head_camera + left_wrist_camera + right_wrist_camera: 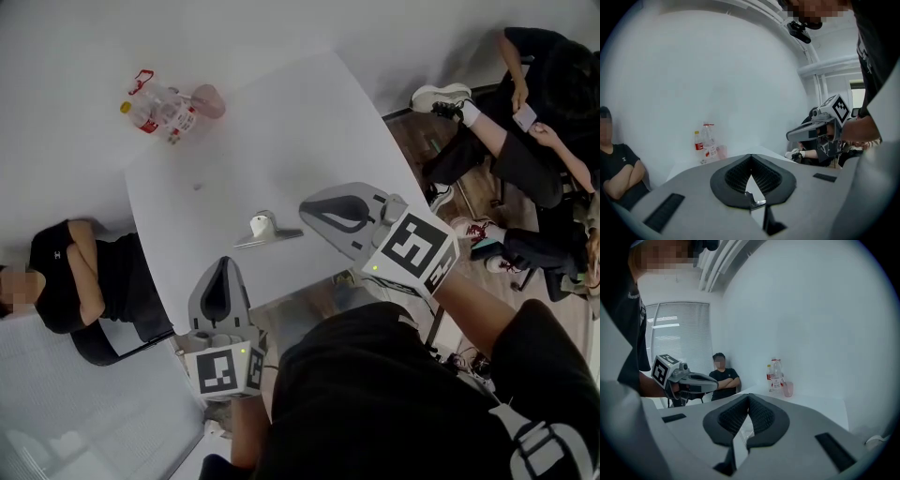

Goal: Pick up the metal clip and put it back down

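Tabletop point(300, 122) holds metal clip point(265, 231) near its front edge, bottles point(159, 111) well apart.

Office meeting room: white table point(281, 131), window blinds point(677, 333), seated onlookers point(84, 272).

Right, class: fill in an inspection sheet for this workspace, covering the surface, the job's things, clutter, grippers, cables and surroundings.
surface: white table.
job's things: metal clip lies on the table, ahead of both grippers; neither holds it.
clutter: plastic bottles and a pink cup at the far corner.
grippers: left gripper shut, empty; right gripper shut, empty.
cables: nothing seen.
surroundings: a seated person with folded arms at the left; other seated people at the right.
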### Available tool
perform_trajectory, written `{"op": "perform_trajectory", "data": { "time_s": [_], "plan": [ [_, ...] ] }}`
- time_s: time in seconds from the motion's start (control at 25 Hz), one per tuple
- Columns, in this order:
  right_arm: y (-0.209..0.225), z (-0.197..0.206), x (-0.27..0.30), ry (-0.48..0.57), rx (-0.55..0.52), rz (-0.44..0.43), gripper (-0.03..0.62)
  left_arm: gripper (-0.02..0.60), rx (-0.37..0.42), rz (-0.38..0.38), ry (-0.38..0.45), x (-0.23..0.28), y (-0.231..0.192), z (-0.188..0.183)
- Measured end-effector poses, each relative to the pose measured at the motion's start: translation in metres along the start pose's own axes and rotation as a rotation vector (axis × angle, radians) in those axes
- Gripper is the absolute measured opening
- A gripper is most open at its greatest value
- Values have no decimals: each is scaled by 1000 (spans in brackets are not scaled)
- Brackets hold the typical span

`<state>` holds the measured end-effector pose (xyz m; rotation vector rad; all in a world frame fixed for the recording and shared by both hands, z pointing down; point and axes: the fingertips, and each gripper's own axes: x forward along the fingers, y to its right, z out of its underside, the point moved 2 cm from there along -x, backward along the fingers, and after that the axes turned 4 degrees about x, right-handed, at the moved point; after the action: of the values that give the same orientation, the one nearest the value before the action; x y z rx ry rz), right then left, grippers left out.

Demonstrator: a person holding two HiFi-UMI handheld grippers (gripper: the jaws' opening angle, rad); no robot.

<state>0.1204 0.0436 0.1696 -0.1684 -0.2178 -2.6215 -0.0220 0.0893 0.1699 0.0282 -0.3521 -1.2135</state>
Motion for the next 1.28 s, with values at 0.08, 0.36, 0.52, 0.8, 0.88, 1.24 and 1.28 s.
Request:
{"op": "perform_trajectory", "data": {
  "time_s": [0.08, 0.36, 0.52, 0.8, 0.88, 1.24, 1.28],
  "plan": [
    [-1, -1, 1, -1, -2, -7, 18, 21, 3, 0, -3, 1, 0, 0],
    [-3, -8, -1, 6, 1, 7, 19, 21, 9, 18, 4, 3, -6, -10],
    [-4, -13, 3, -5, -3, 23, 19, 21, 12, 29, 10, 4, -18, -14],
    [-12, -20, 25, -46, -9, 68, 18, 21, 1, 53, 10, 11, -56, -12],
    [-13, -22, 29, -53, -15, 80, 19, 21, -3, 57, 9, 13, -64, -12],
    [-17, -32, 45, -107, -74, 110, 20, 21, -12, 93, 50, 21, -86, -5],
    [-17, -32, 47, -119, -84, 116, 20, 21, -17, 92, 53, 21, -89, -4]
  ]
}}
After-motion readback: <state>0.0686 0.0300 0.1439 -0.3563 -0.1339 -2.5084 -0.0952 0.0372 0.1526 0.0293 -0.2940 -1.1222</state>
